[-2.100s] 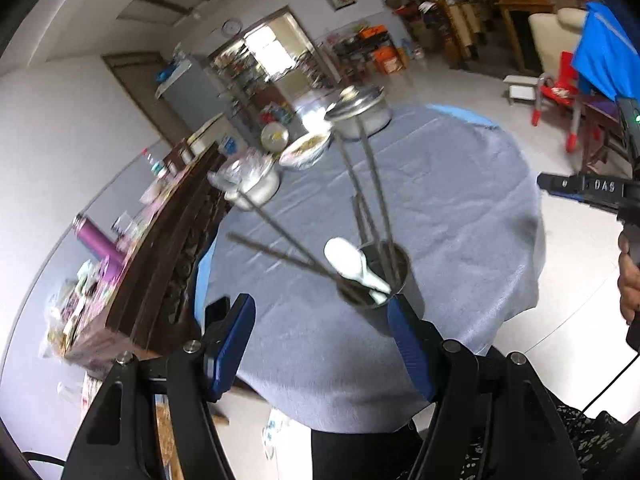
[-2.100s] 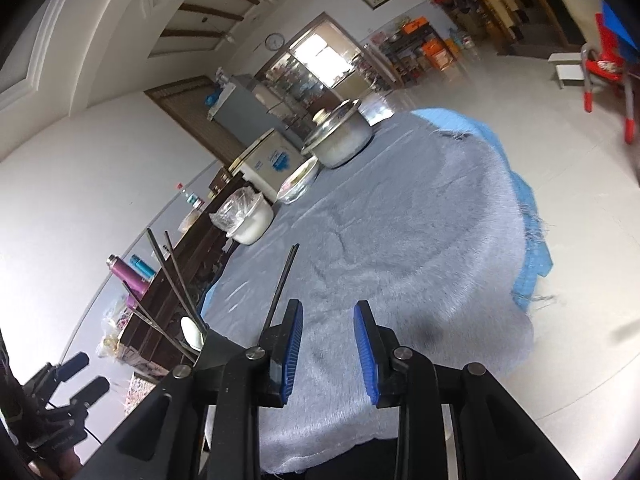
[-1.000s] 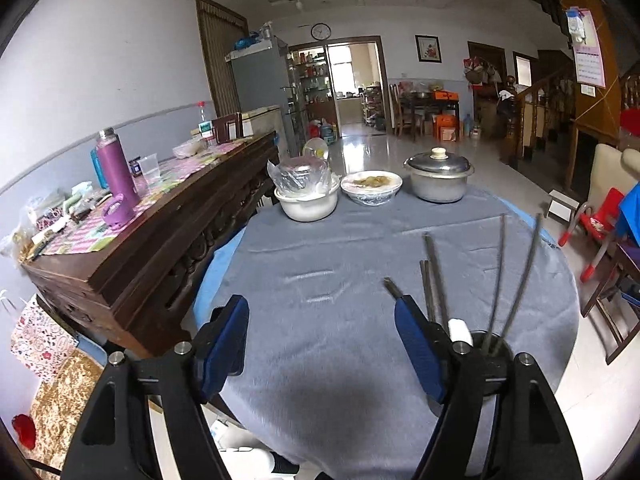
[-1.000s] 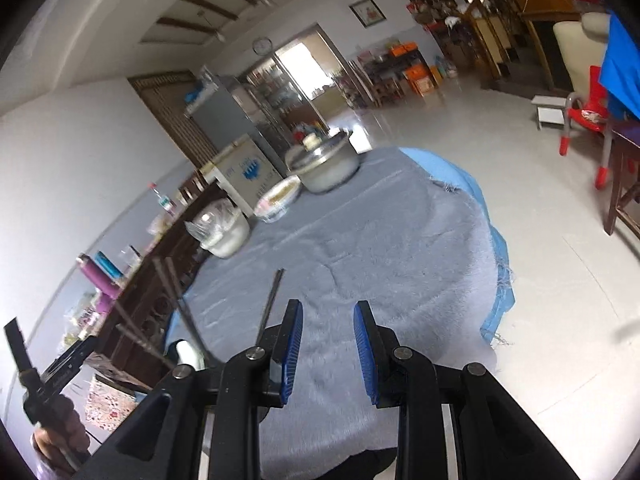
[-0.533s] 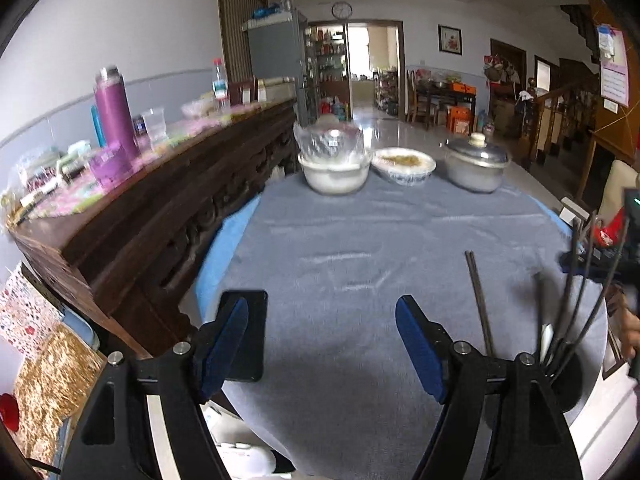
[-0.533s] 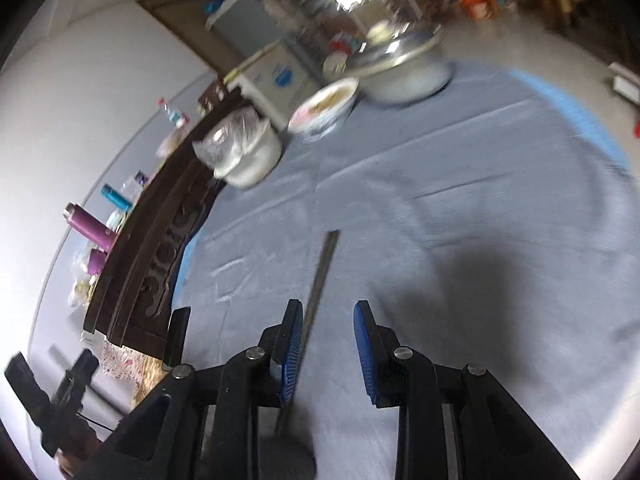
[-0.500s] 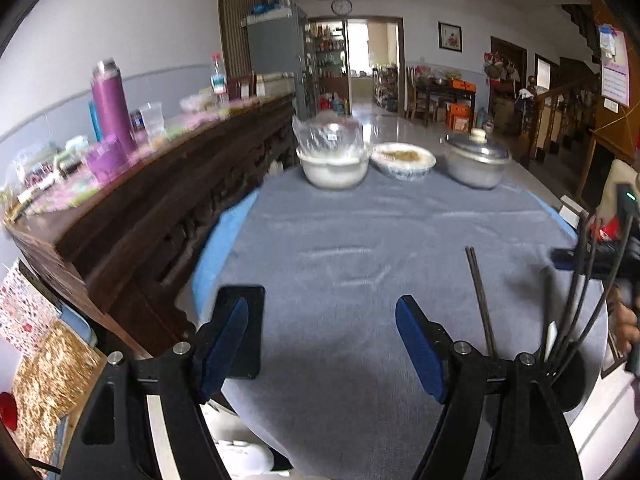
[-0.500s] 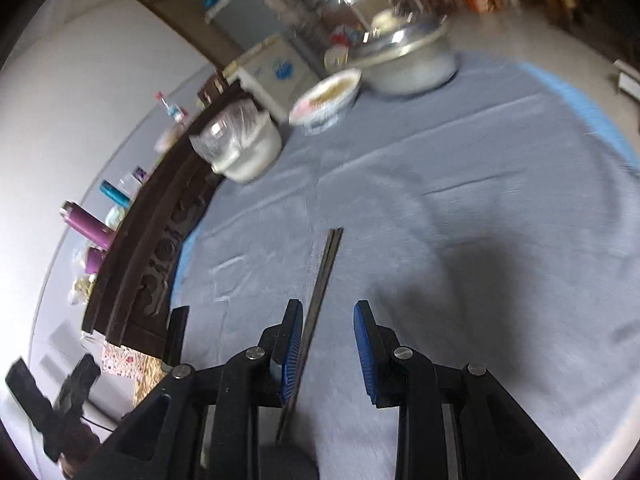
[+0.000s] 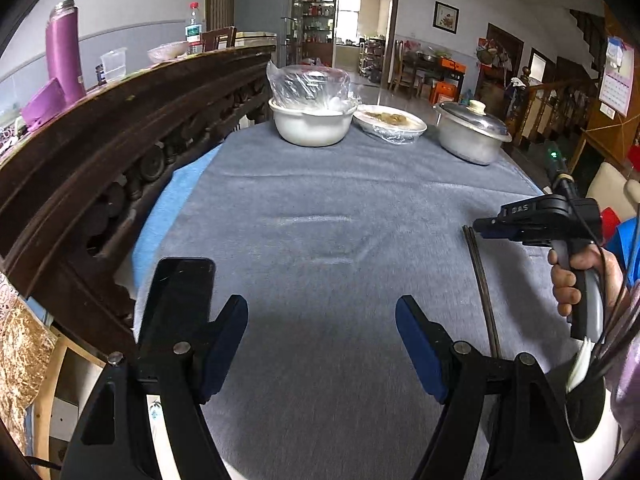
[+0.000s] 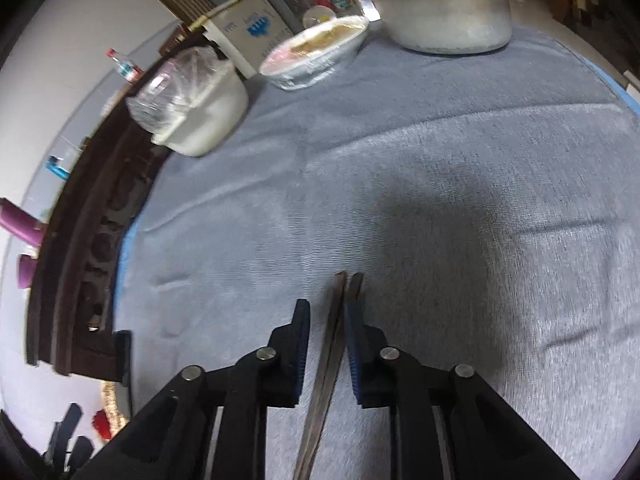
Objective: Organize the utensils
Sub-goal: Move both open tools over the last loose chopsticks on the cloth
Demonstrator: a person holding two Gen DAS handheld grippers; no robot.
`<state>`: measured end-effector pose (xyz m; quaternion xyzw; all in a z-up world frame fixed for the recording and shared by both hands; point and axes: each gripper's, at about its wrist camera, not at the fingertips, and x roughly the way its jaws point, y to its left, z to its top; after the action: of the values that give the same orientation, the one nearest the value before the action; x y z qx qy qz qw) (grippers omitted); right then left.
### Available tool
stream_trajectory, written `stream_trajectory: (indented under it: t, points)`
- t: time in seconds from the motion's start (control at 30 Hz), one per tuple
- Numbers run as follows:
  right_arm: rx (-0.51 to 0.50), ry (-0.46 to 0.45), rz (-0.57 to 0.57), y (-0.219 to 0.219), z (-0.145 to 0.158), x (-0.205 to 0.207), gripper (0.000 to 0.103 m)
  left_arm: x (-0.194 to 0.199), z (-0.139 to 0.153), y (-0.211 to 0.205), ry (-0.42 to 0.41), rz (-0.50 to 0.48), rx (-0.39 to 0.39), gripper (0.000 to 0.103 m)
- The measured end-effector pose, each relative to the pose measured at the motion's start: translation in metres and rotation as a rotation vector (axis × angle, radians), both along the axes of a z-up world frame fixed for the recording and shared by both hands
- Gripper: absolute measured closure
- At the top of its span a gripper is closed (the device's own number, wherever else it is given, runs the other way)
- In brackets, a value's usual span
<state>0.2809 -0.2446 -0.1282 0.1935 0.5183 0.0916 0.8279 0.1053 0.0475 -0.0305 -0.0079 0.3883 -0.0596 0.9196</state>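
Dark carved wood marked the long sideboard (image 9: pixel 120 148) at 9 o'clock in the left wrist view, with a tall purple metal flask (image 9: pixel 62 52) standing on its top at 10 o'clock. A black flat smartphone (image 9: pixel 176 300) lay on the grey cloth-covered round table (image 9: pixel 320 240) at 8 o'clock, just beside the left finger of the left gripper (image 9: pixel 320 344). That gripper hung released, its 2 blue-padded jaws spread wide with only bare cloth between them.

At 12 o'clock, along the far side of the table, stood a white ceramic bowl covered with clear plastic film (image 9: pixel 310 118), then a shallow white dish of food under film (image 9: pixel 390 122), then a lidded aluminium pot (image 9: pixel 472 136) at 1 o'clock.

At 3 o'clock the right gripper (image 9: pixel 486 229) appeared from outside, held by the person's right hand (image 9: pixel 580 276), its tip at the far end of a pair of dark slender chopsticks (image 9: pixel 482 284) that lay on the cloth running toward 5 o'clock. At 4 o'clock, by the frame edge, a dark round utensil holder (image 9: pixel 586 408) held several thin dark sticks and a white spoon (image 9: pixel 580 364).

In the right wrist view, the 2 chopsticks (image 10: pixel 334 344) ran from 6 o'clock up between the blue pads of the right gripper (image 10: pixel 326 346). The right pad looked to be against them, while a gap remained on the left, so the jaws were narrowed around the pair but not clamped.
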Motion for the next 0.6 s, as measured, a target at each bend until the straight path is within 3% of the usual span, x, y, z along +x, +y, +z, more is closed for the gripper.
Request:
stream_trajectory:
  t: [0.1, 0.27, 0.4, 0.6]
  points:
    - [-0.057, 0.032, -0.011, 0.004, -0.009, 0.006, 0.088, 0.008, -0.003, -0.002, -0.001, -0.012, 0.0, 0.026]
    - [-0.148, -0.005, 0.008, 0.017, -0.006, 0.009, 0.088, 0.021, -0.008, -0.005, 0.004, -0.025, -0.005, 0.026]
    - [-0.223, -0.046, 0.091, 0.028, -0.005, 0.01, 0.088, 0.027, -0.009, -0.009, 0.007, -0.027, -0.011, 0.026]
    - [-0.188, -0.049, 0.086, 0.01, -0.004, 0.004, 0.096, 0.033, -0.013, -0.014, 0.018, -0.033, -0.001, 0.026]
